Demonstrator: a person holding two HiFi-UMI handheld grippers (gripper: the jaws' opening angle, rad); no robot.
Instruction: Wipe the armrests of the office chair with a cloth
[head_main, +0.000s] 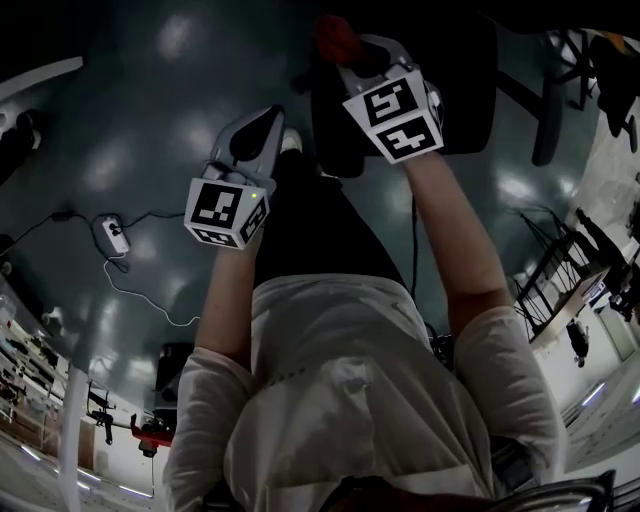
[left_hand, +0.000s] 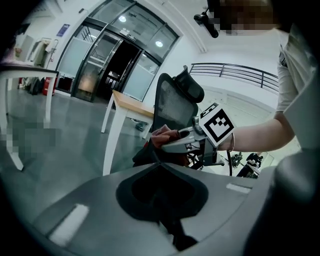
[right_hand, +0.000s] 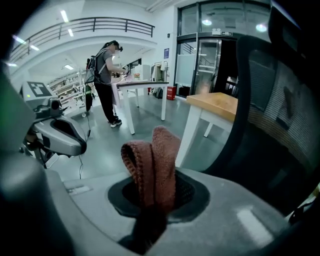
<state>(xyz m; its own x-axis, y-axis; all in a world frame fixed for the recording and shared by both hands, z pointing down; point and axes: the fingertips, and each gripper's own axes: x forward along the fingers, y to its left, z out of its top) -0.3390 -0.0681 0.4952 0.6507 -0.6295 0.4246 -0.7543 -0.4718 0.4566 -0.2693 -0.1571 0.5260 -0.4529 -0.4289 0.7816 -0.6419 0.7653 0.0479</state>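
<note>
The rust-red knitted cloth (right_hand: 152, 165) stands folded in a loop between the jaws of the right tool (right_hand: 149, 212), which is clenched on its lower end. The left gripper view shows the cloth (left_hand: 161, 136) just in front of the black mesh-backed office chair (left_hand: 172, 102); whether it touches an armrest cannot be told. In the head view the right forearm is stretched forward and down from a white short sleeve, so the cloth (head_main: 335, 38) is at the chair's dark seat (head_main: 450, 90). The left forearm is less extended, its left tool (head_main: 265, 120) over the glossy grey floor (head_main: 130, 150), beside the chair and apart from it. Its jaws are pressed together with nothing between them. Behind the chair stands a pale wooden tabletop on white legs (right_hand: 215, 102).
</note>
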